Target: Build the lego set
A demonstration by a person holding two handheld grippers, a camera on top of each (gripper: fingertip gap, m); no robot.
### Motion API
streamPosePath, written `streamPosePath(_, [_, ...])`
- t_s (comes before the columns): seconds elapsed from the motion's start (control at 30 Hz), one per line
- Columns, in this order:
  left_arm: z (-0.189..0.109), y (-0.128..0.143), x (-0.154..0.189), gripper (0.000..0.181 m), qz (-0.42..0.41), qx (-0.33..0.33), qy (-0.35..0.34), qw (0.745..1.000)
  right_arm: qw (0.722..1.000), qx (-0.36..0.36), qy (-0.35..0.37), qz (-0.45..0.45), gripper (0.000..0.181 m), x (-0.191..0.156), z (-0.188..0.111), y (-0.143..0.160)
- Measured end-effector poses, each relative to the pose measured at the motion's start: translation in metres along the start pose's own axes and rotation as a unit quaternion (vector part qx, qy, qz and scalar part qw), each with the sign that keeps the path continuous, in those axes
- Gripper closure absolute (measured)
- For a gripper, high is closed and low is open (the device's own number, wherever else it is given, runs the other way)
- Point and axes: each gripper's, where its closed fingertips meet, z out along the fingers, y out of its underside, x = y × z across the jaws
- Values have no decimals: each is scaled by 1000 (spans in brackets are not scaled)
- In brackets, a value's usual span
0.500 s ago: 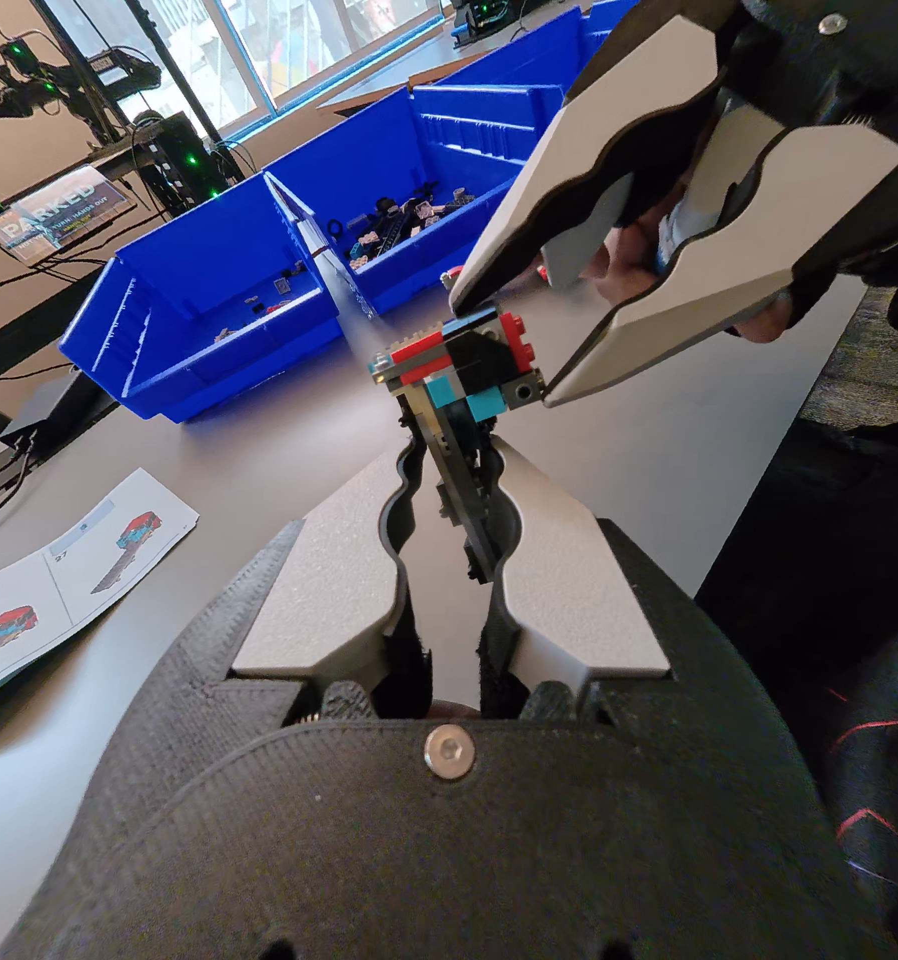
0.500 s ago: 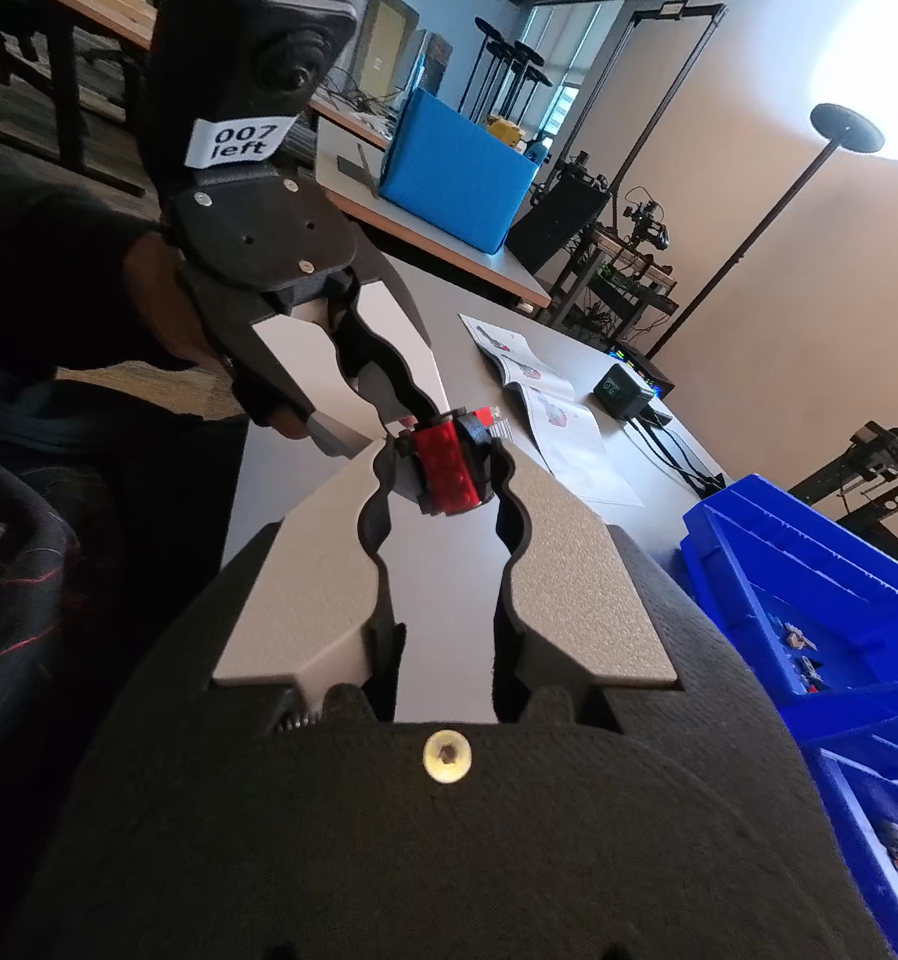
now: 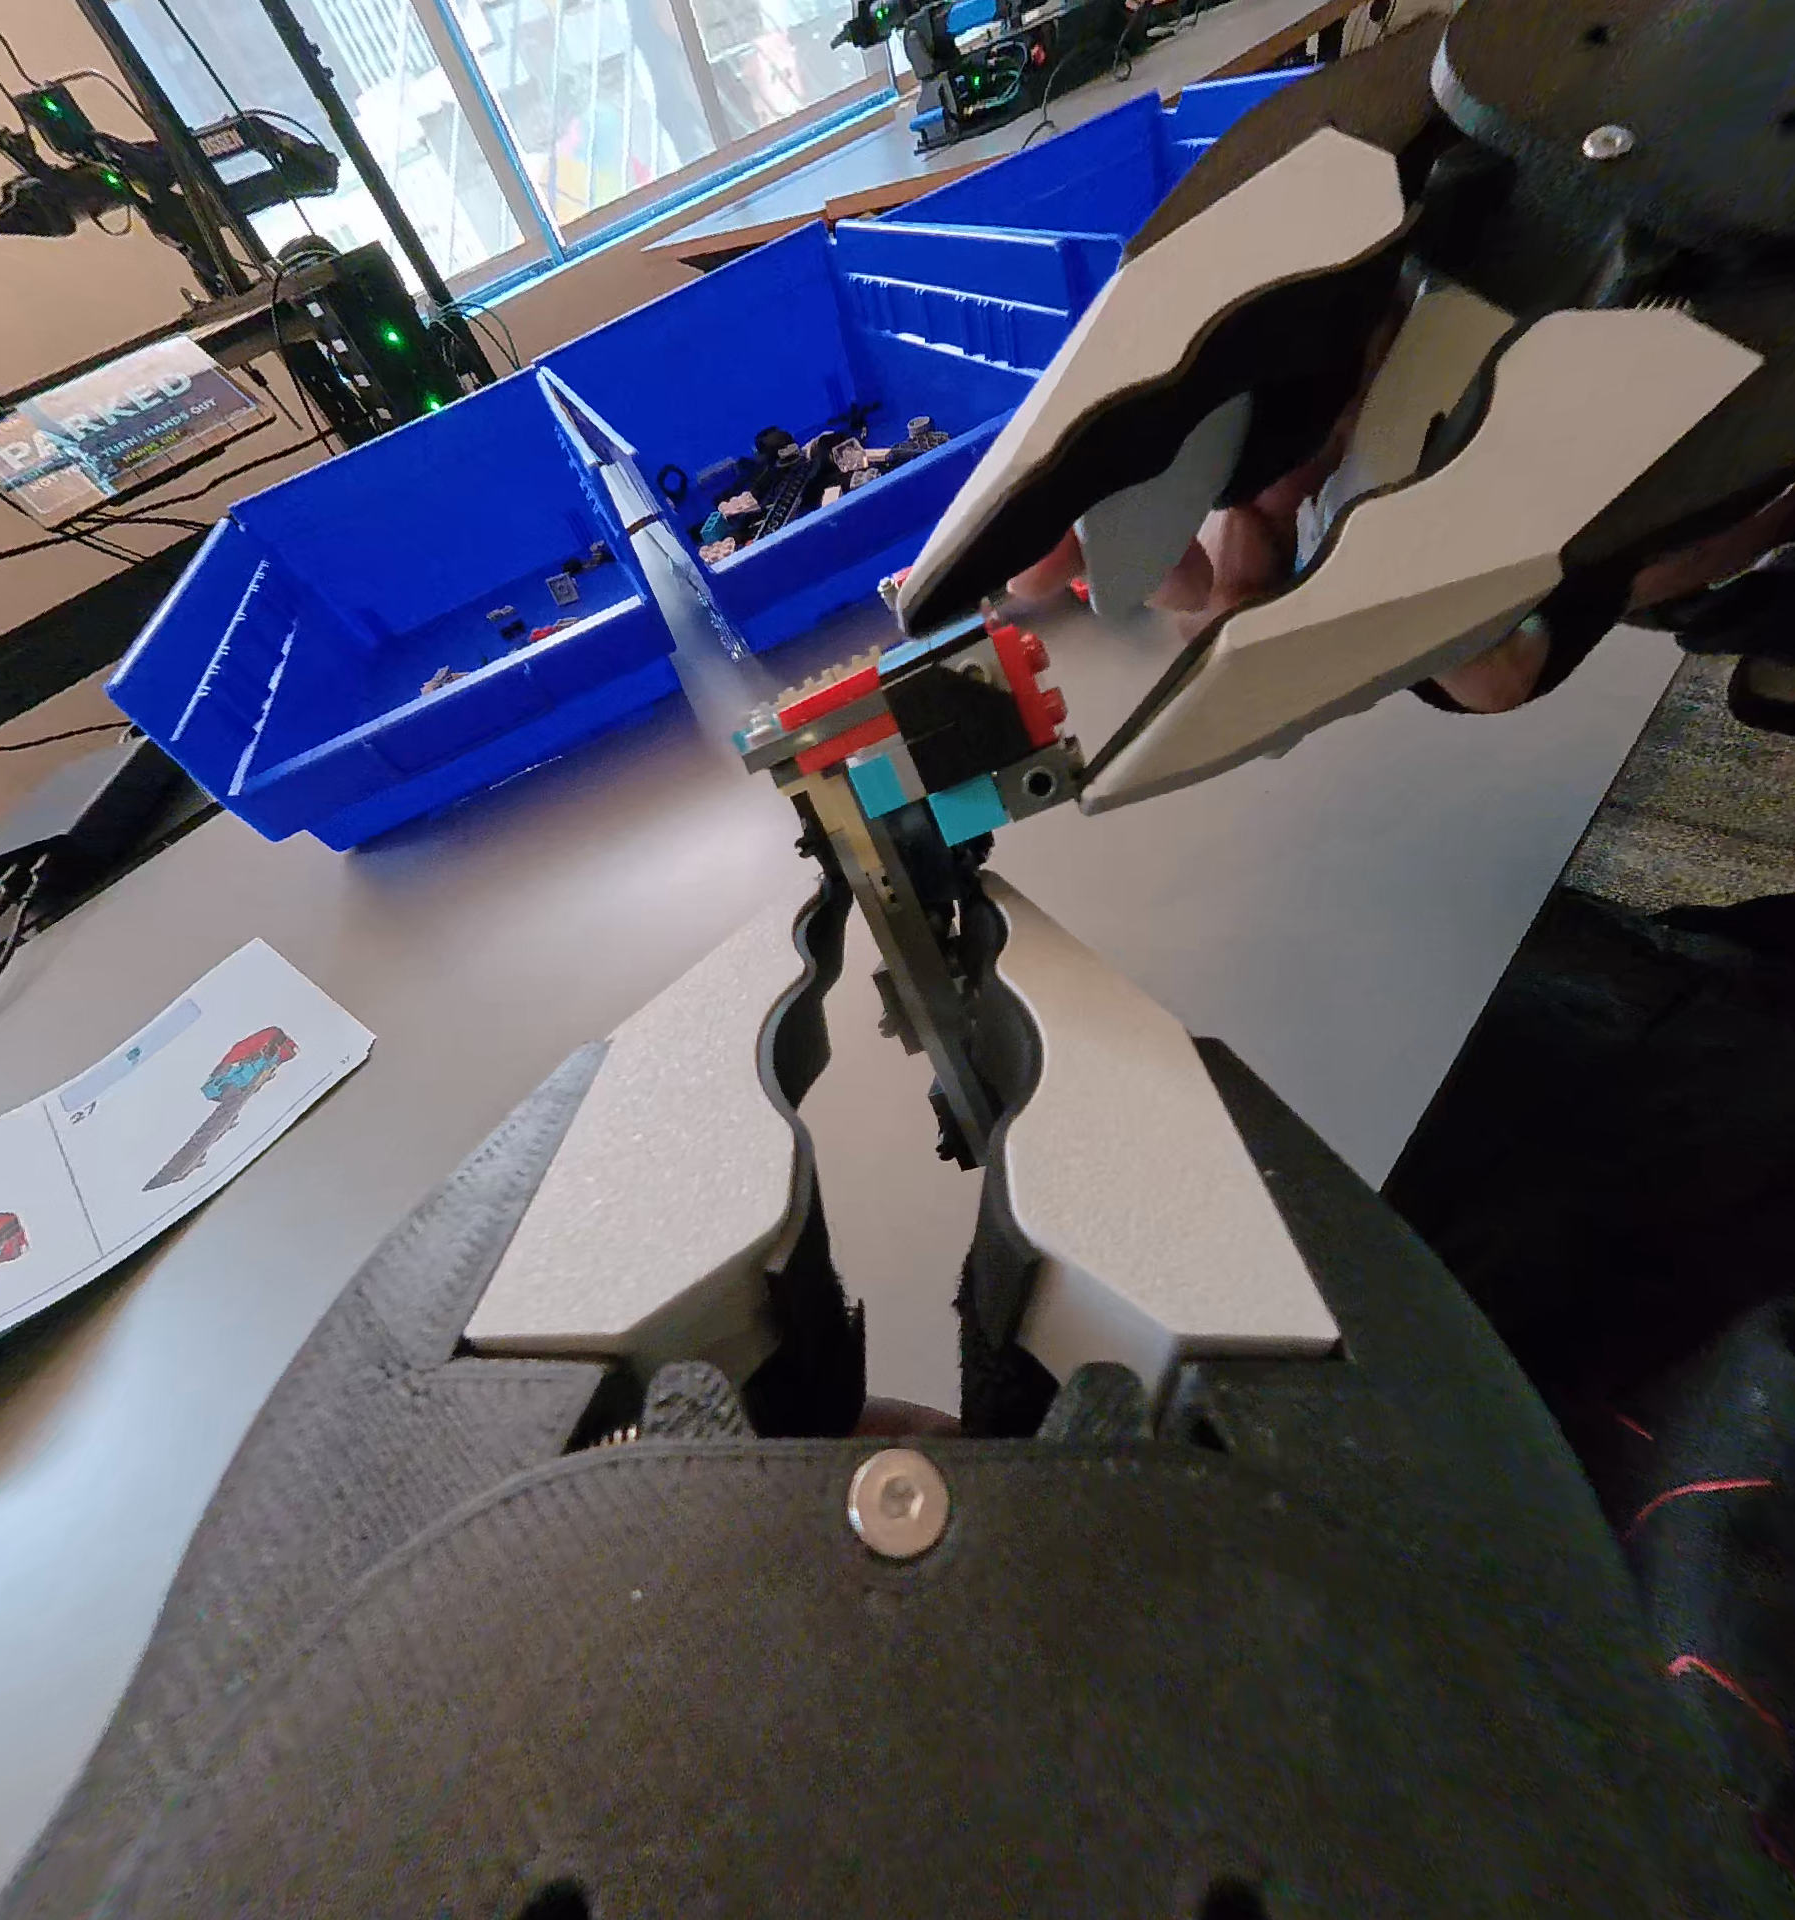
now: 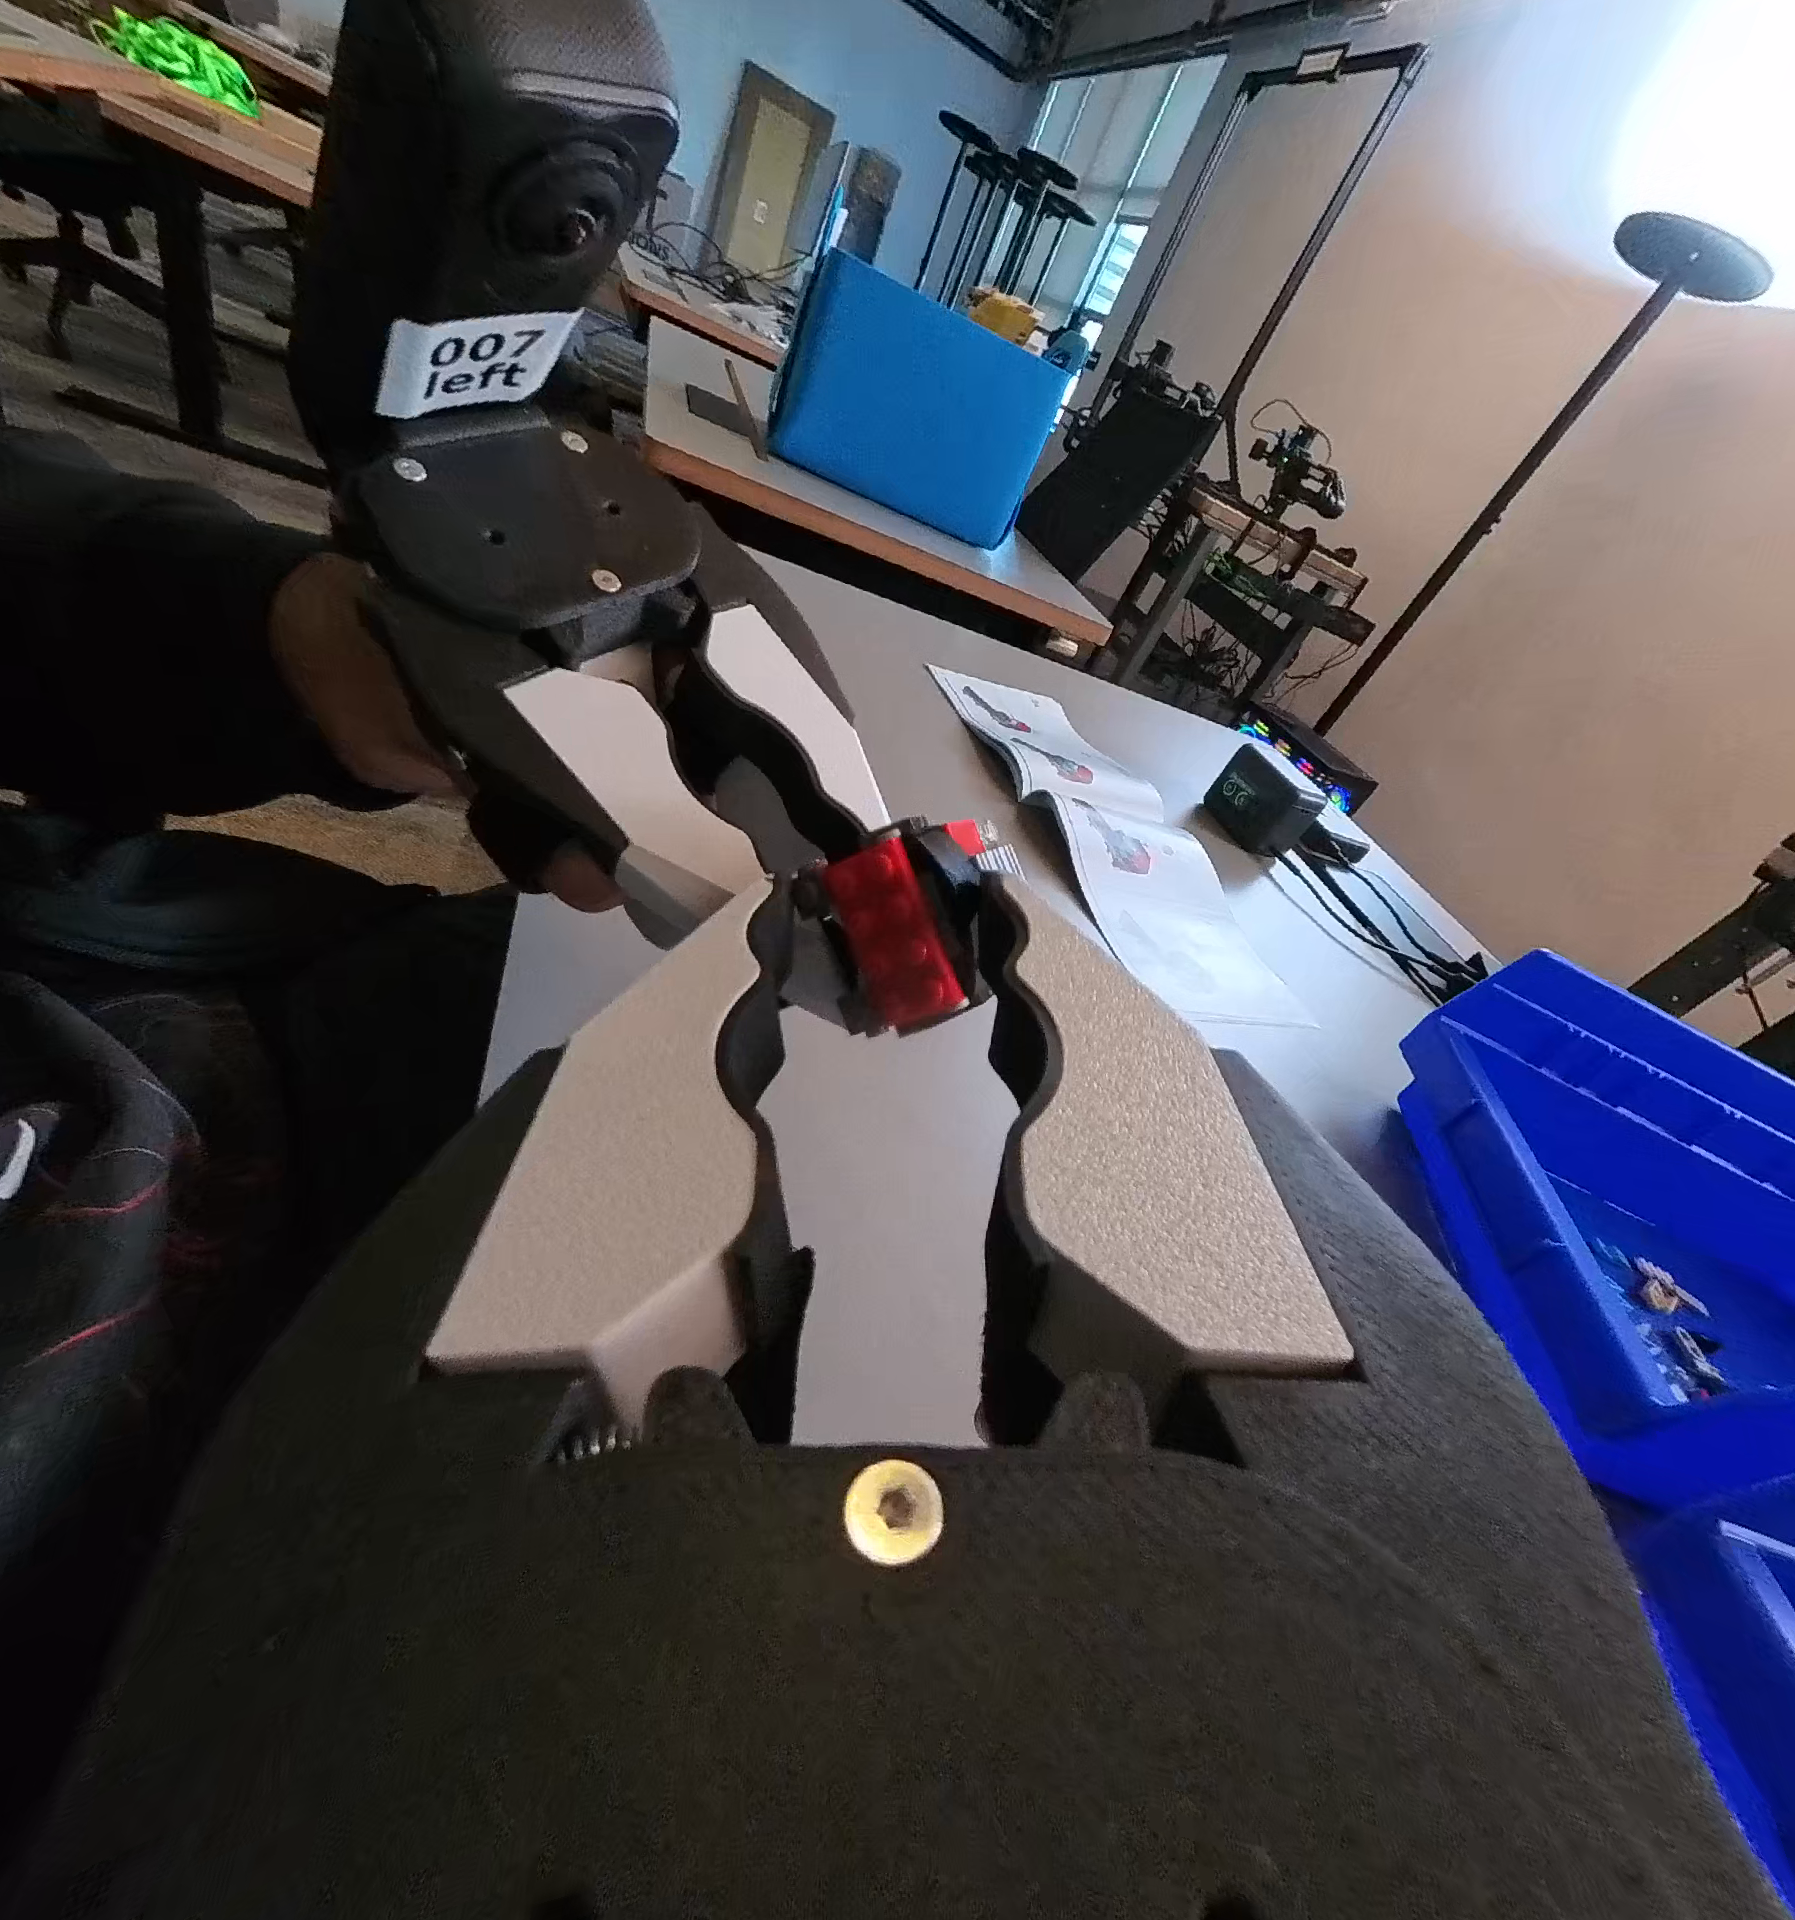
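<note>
Hiding lego model's (image 3: 914, 748) base, gripper (image 3: 898, 904).

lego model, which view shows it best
The left wrist view: the lego model shows side-on, with its long dark base running down into the left tool. The right wrist view shows only its red end between the right tool's fingers.

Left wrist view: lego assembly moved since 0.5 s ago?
No. The lego assembly keeps the same spot against the blue bin behind it.
</note>
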Motion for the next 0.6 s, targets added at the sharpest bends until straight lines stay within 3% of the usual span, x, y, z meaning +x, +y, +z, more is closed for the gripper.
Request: streamPosePath(0.6, [0,-2,2,159,-19,3,3,1000,1000,16,0,14,145,1,0,-3])
